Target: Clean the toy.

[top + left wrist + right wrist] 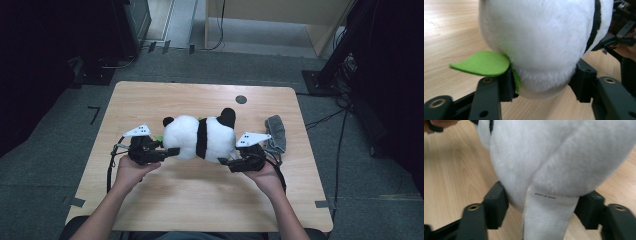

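Item: panda toy (200, 137), lying mid-bench (200, 200). Left hand-held gripper (170, 151) clamped on its head end beside a green leaf (484, 63); right hand-held gripper (225, 161) clamped on its rear. Status: both grips made; lifting or moving apparently remains. Grey cloth (276, 132) nearby.

Fluffy plush panda (200, 137), green felt leaf (482, 63), on smooth matt wood table (200, 195).

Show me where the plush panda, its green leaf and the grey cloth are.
plush panda (190, 137), high view, on its white body.
green leaf (482, 63), left gripper view, on the flat felt face.
grey cloth (276, 131), high view, on its middle.
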Motion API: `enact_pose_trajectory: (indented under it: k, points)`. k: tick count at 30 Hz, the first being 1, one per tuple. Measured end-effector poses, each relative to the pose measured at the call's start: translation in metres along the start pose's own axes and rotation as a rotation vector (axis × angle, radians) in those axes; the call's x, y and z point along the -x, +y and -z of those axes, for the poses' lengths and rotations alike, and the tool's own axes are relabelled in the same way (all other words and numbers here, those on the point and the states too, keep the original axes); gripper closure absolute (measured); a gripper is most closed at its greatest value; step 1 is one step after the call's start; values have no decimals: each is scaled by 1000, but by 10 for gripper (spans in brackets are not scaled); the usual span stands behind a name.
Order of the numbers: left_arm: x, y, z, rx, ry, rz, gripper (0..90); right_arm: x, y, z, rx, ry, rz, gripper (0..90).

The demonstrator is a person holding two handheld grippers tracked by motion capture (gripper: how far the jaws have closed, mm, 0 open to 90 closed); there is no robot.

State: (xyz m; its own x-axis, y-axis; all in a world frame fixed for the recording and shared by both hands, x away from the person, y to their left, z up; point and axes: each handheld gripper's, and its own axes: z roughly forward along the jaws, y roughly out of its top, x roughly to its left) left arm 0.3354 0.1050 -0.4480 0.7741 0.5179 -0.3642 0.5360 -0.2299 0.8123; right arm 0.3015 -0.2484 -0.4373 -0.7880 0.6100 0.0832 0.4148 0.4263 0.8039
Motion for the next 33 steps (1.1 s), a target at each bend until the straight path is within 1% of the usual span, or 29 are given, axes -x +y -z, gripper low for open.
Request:
enact_pose_trajectory:
  k: [1, 3, 4, 6, 8, 9, 10, 12, 14, 18, 19, 20, 23, 24, 26, 28, 31, 33]
  points:
    - [1, 0, -1, 3, 6, -18, 416, 1, 0, 1, -1, 1, -10, 391]
    - [3, -1, -2, 6, 22, -57, 370, 3, 1, 2, 4, 10, -45, 406]
    - [4, -2, -3, 11, 29, -85, 350, 4, 0, 2, 3, 15, -63, 411]
    - [7, -3, -4, 10, 42, -137, 313, 7, 0, 4, 11, 40, -109, 417]
    - [9, -4, -5, 1, 50, -182, 285, 11, 0, 6, 36, 69, -162, 420]
    - [10, -5, -6, -7, 52, -193, 282, 13, 0, 8, 49, 81, -184, 420]
    - [10, -5, -7, -15, 48, -196, 281, 15, 0, 9, 64, 90, -200, 419]
    - [11, -6, -9, -24, 43, -186, 282, 16, 0, 12, 79, 91, -213, 414]
    - [10, -6, -10, -28, 39, -180, 284, 17, 0, 13, 83, 86, -213, 395]
    - [9, -6, -10, -25, 39, -164, 300, 16, -1, 13, 100, 82, -194, 347]
    - [9, -6, -9, -18, 39, -164, 317, 16, 0, 12, 97, 82, -191, 337]
    - [8, -6, -8, -13, 32, -156, 340, 15, 0, 12, 94, 81, -188, 323]
    - [7, -5, -7, -5, 18, -115, 396, 13, 1, 12, 95, 74, -183, 295]
    - [7, -5, -6, 1, 22, -112, 414, 13, 1, 12, 96, 73, -182, 292]
    - [8, -3, -5, 12, 12, -93, 455, 12, 2, 11, 89, 68, -163, 279]
    - [7, -2, -3, 14, -2, -60, 479, 10, 1, 10, 74, 63, -144, 259]
    - [5, 0, -3, 8, -21, -3, 497, 7, 2, 8, 51, 57, -98, 212]
    - [3, 1, -2, 6, -28, 17, 499, 4, 2, 5, 24, 36, -62, 209]
